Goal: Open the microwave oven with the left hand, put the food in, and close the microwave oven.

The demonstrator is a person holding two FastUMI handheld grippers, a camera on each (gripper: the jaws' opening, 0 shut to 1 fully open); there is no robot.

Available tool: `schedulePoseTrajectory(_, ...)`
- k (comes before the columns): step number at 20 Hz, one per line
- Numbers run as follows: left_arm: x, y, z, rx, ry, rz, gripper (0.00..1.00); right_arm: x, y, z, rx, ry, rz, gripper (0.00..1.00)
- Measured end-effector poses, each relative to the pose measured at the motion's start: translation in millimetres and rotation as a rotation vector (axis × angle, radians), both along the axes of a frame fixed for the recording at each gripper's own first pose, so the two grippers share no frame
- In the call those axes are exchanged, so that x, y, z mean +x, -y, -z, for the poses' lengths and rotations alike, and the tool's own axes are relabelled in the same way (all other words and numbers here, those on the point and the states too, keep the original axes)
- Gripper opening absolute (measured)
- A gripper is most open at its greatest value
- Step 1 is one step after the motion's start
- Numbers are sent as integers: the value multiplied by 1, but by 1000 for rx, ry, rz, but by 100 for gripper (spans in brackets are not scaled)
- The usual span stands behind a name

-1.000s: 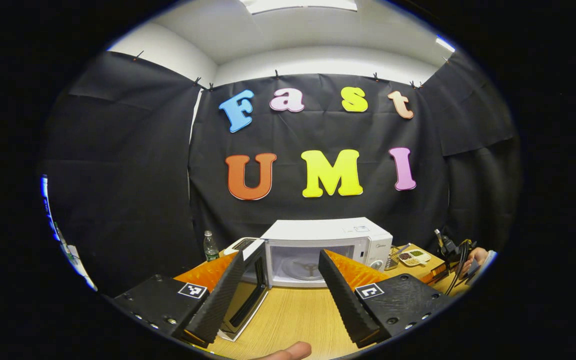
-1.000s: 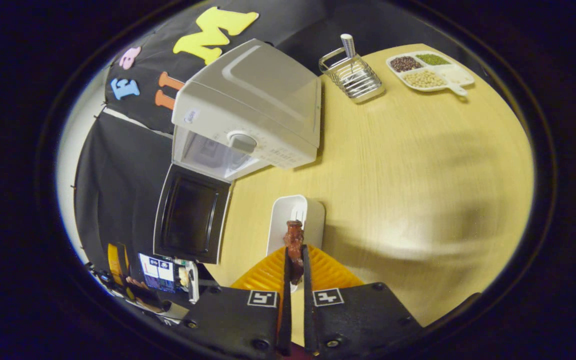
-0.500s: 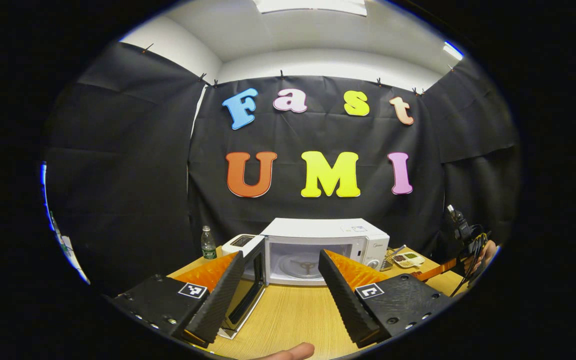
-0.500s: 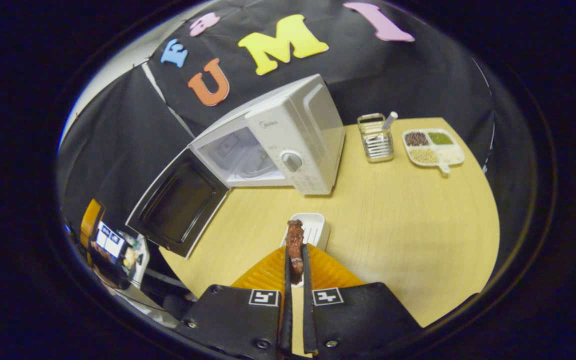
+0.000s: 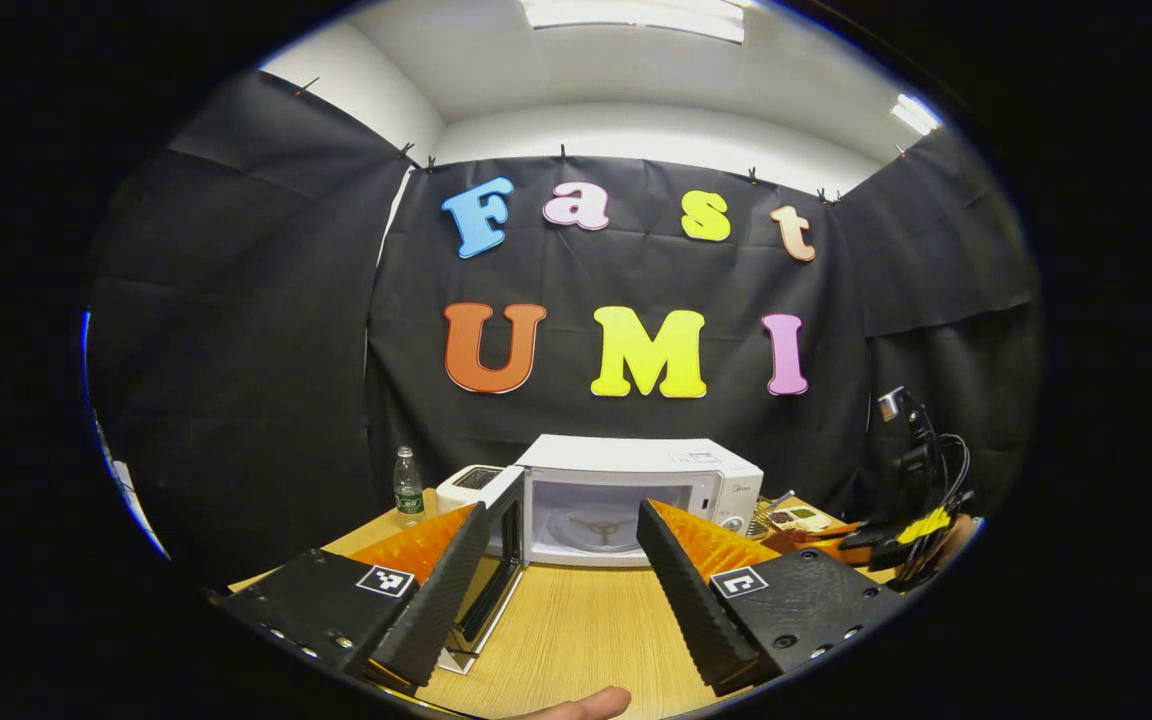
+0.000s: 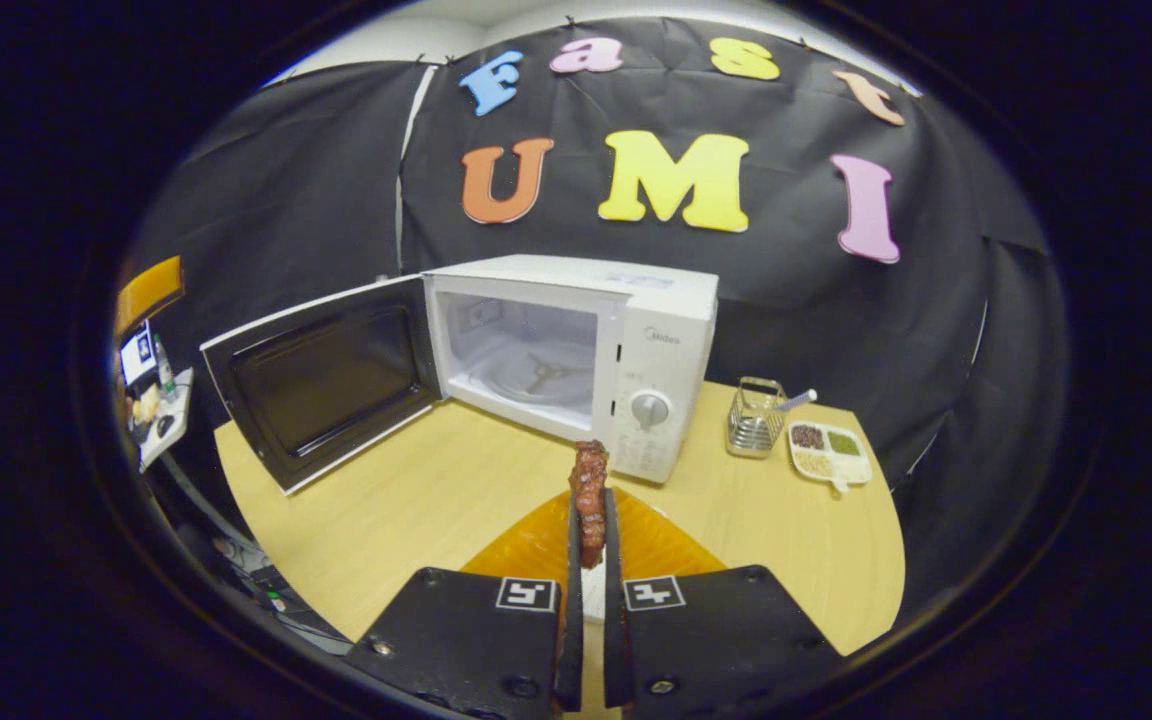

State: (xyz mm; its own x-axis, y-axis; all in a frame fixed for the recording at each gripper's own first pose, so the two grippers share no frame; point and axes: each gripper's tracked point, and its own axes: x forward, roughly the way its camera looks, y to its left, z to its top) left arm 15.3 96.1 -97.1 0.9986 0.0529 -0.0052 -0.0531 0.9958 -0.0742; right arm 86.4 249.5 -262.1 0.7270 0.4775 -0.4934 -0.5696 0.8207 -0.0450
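Door open, food lifted, loading and closing left.
Right tongs (image 6: 588, 530) pinch the food (image 6: 590, 490) at lower centre frame, facing the microwave oven (image 6: 576, 350); left tongs (image 5: 561, 570) gape empty.

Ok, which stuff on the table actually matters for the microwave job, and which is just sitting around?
For the job: microwave, its open door, food pinched in the right claw, left claw.
Just lying about: wire basket, divided snack tray, water bottle.

microwave (image 6: 576, 330) cavity unobstructed | door (image 6: 321, 375) swung left | table (image 6: 436, 500) front bare
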Motion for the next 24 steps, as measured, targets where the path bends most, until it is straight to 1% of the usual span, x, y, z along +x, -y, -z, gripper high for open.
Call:
schedulePoseTrajectory(2,-4,-4,3,-11,-5,4,92,2,-25,1,7,60,18,12)
schedulePoseTrajectory(4,-8,-7,6,-24,-11,1,92,4,-51,7,30,83,27,11)
schedulePoseTrajectory(7,-14,-14,10,-15,-20,-9,92,12,-92,17,95,71,63,12)
schedulePoseTrajectory(8,-16,-20,9,-1,-11,-29,92,17,-105,19,121,67,81,12)
schedulePoseTrajectory(9,-18,-26,7,14,-2,-47,92,23,-119,22,157,62,97,12)
schedulePoseTrajectory(11,-19,-30,10,27,-8,-55,92,36,-144,28,243,40,147,12)
schedulePoseTrajectory(14,-19,-32,15,11,-16,-45,92,64,-180,40,368,11,248,12)
schedulePoseTrajectory(15,-19,-34,16,10,-18,-42,92,75,-191,43,402,17,278,12)
schedulePoseTrajectory(18,-13,-38,25,16,-40,-40,92,117,-216,43,464,83,363,12)
schedulePoseTrajectory(20,-11,-40,33,29,-65,-47,92,142,-229,42,532,102,417,12)
schedulePoseTrajectory(23,-4,-43,40,62,-86,-51,92,178,-250,52,643,29,489,12)
schedulePoseTrajectory(24,-1,-43,42,65,-97,-47,92,190,-255,56,665,6,516,12)
